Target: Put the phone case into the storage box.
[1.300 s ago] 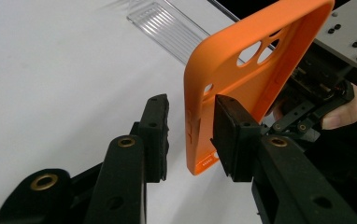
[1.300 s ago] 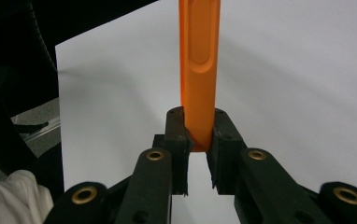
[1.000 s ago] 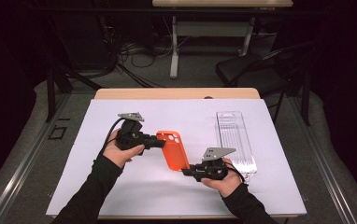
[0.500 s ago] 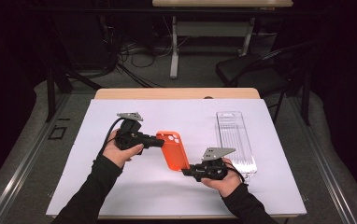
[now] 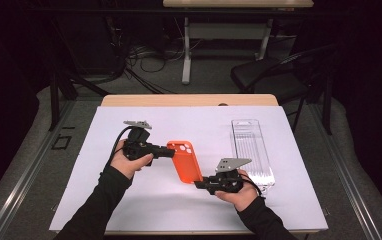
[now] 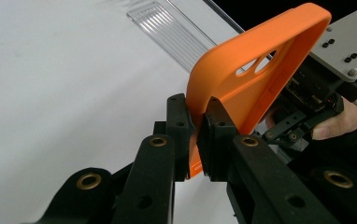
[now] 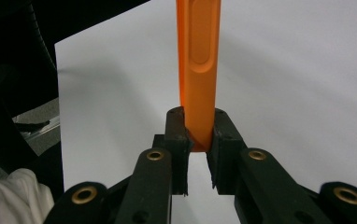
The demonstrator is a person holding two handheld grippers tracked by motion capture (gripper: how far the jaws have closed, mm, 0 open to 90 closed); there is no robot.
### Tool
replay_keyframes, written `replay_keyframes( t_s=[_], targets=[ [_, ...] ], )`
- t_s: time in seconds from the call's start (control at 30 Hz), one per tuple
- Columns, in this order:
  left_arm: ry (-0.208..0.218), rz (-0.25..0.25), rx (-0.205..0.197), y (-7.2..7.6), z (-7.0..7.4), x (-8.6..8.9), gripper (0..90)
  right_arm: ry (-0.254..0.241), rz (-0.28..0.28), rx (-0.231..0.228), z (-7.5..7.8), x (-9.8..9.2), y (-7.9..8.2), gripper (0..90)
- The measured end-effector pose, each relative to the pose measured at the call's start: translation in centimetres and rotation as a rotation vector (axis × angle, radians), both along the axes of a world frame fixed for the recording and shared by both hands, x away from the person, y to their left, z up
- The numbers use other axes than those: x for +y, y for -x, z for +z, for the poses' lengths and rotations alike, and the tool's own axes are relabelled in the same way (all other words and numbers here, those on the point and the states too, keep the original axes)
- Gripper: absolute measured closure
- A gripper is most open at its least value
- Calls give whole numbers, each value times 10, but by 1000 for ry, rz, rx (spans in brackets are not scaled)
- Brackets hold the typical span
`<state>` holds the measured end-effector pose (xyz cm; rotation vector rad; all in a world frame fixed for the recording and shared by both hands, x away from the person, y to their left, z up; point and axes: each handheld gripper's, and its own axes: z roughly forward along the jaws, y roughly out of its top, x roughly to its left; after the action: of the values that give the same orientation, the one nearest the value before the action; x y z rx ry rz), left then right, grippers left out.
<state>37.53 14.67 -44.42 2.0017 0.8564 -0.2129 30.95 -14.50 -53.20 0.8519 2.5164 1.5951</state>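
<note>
Gripping low in the high view, the right gripper [image 5: 199, 183] has its jaws closed on the lower corner of the orange phone case [image 5: 184, 160]. Right hand [image 5: 239, 191] sits at lower centre-right, grey three-cornered plate on top of the tool. In the right gripper view the case [image 7: 198, 65] stands edge-on between the two black jaws, both pads pressed against its sides, side button slot facing the camera.

Case is held up off the white table sheet [image 5: 104, 200], tilted, at frame centre, spanning between both tools.

Left gripper [image 5: 171, 151] comes in from the left of centre and clamps the upper-left edge of the case, near the camera cutout. Left hand [image 5: 131, 161] behind it, cable looping off to the left. Left gripper view: jaws shut on the case rim [image 6: 242, 88], camera cutout visible upper right, right gripper's grey plate [image 6: 349, 44] and hand beyond it.

Clear ridged plastic tray [image 5: 251, 150] lies flat on the sheet, right of centre, just beside the right hand.

Farther up: wooden table edge [image 5: 189, 100], then a black folding chair [image 5: 274, 80] at upper right, floor cables [image 5: 134, 65] at upper left.
</note>
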Motion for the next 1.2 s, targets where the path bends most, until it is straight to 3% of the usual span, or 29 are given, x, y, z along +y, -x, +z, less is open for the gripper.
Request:
replay_keyframes(
  t_s=[1.2],
  targets=[
    [-21, -12, 32, -4, 1, -2, 851, -10, -9, 36, -2, -1, 0, 794]
  ],
)
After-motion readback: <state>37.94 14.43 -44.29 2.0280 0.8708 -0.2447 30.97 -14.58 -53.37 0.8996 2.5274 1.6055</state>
